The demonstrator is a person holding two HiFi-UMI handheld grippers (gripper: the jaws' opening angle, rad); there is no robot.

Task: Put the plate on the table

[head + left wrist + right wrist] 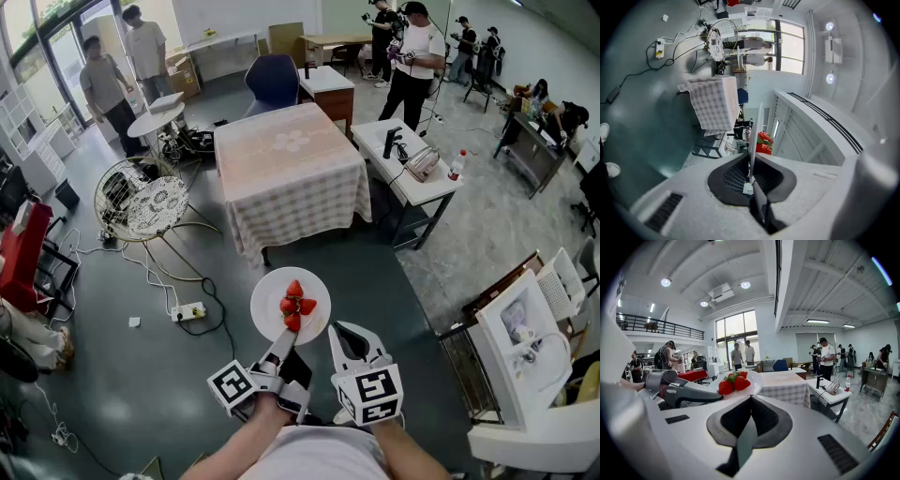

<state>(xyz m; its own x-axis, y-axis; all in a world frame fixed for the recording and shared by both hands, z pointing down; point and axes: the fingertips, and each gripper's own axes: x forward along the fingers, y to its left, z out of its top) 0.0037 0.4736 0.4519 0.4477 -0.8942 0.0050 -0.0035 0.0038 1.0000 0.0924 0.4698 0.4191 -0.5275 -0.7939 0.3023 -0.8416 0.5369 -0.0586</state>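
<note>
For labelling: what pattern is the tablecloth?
The tablecloth is a pale beige check; head view shows it best.

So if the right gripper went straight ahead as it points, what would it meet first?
Probably the rim of the plate, just ahead of the right gripper; depth is unclear, so it may slip past toward the table.

Quick headcount: one plate (267, 291), four strawberries (294, 306) as far as I can count. Two tongs, left tongs (289, 330) and right tongs (341, 328). One checked-cloth surface (289, 159), one blue chair (274, 80), one bottle (457, 165), one power strip (188, 310), two people (105, 84) (145, 42) by the glass doors.
</note>
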